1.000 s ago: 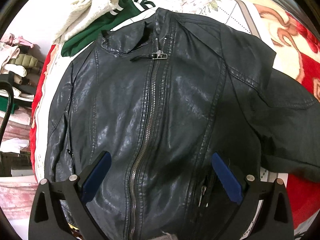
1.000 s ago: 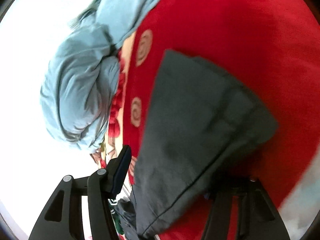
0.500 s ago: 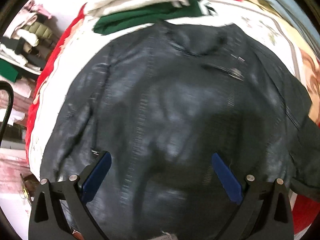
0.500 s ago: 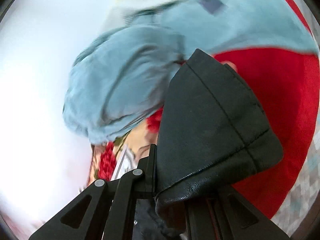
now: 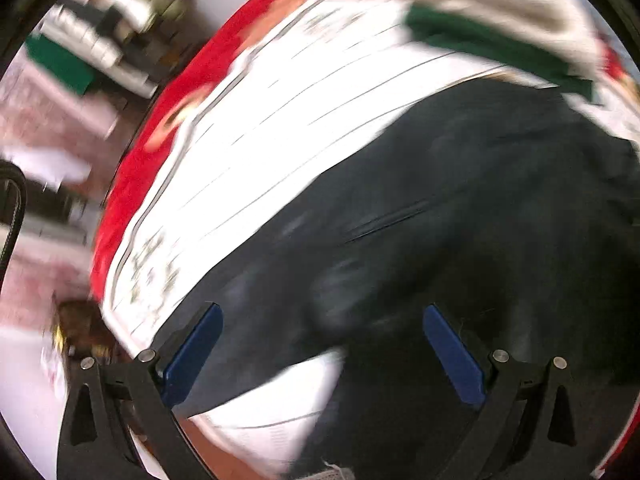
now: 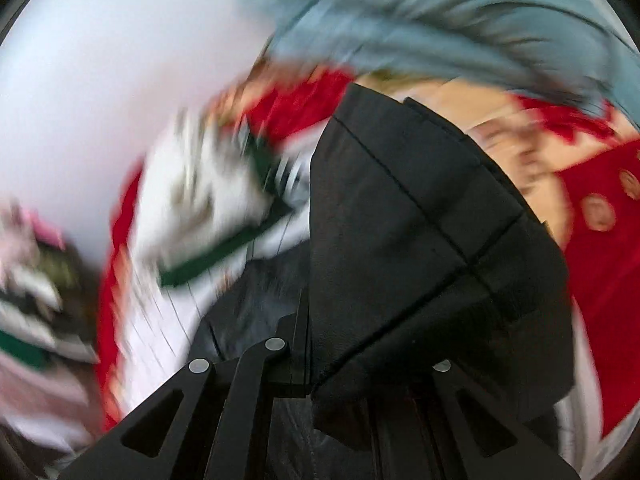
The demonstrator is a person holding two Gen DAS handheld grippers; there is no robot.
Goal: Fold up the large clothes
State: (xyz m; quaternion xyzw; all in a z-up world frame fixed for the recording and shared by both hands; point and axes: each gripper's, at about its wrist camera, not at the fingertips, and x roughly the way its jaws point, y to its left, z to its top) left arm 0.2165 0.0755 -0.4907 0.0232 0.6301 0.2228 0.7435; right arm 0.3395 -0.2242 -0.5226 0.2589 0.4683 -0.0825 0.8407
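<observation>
A black leather jacket (image 5: 460, 216) lies spread on a white, line-patterned bed cover (image 5: 288, 120); the view is blurred. My left gripper (image 5: 320, 356) is open and empty, with blue pads (image 5: 192, 352), low over the jacket's lower left edge. My right gripper (image 6: 360, 368) is shut on the jacket's black sleeve cuff (image 6: 420, 240) and holds it lifted above the jacket body (image 6: 256, 304). The sleeve hides the right finger.
A folded green garment (image 5: 488, 44) and a cream one (image 5: 500, 4) lie at the far end of the bed. A light blue garment (image 6: 440, 20) lies beyond the sleeve. Red blanket (image 6: 600, 264) surrounds the cover. Stacked clothes (image 5: 100, 40) sit off the bed's left side.
My right gripper has closed on the sleeve cuff, lifted it and swung it toward the jacket body. My left gripper has swung left across the jacket toward its edge, staying open.
</observation>
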